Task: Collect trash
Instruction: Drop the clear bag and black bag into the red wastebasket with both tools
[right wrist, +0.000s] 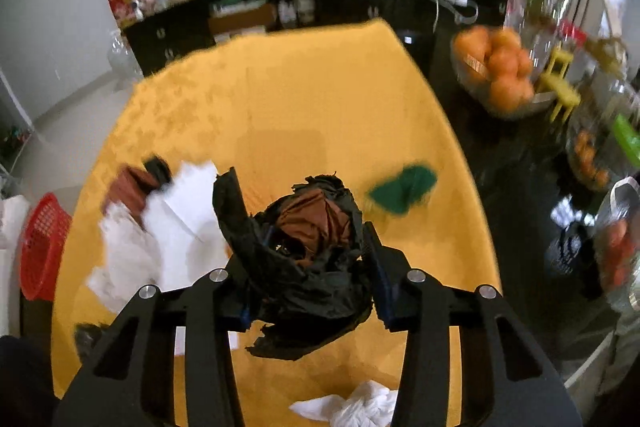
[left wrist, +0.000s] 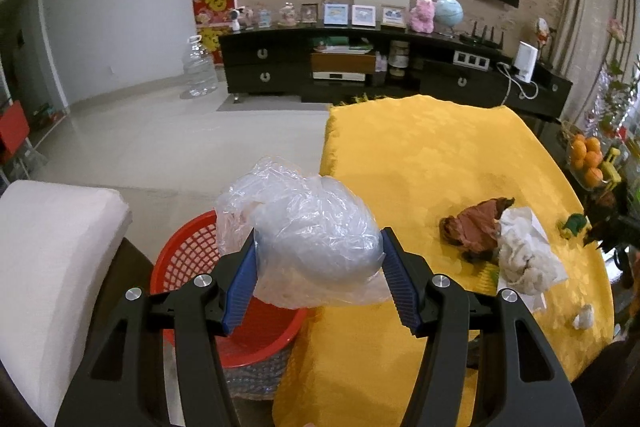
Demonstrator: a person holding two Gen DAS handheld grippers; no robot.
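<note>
My left gripper (left wrist: 320, 255) is shut on a crumpled clear plastic bag (left wrist: 308, 231), held over the edge of the yellow table (left wrist: 440, 147) just above a red mesh basket (left wrist: 240, 327). My right gripper (right wrist: 316, 247) is shut on a black and brown crumpled wrapper (right wrist: 316, 259), above the yellow table (right wrist: 300, 99). On the cloth lie a brown wrapper (left wrist: 472, 227), white crumpled paper (left wrist: 528, 251), a small white scrap (left wrist: 584, 317) and a green scrap (right wrist: 402, 193). The right wrist view is blurred.
A white chair (left wrist: 52, 259) stands left of the basket. A bowl of oranges (right wrist: 500, 75) and glassware sit on the dark surface right of the table. White tissue (right wrist: 352, 407) lies near the table's front. A dark TV cabinet (left wrist: 360, 63) lines the far wall.
</note>
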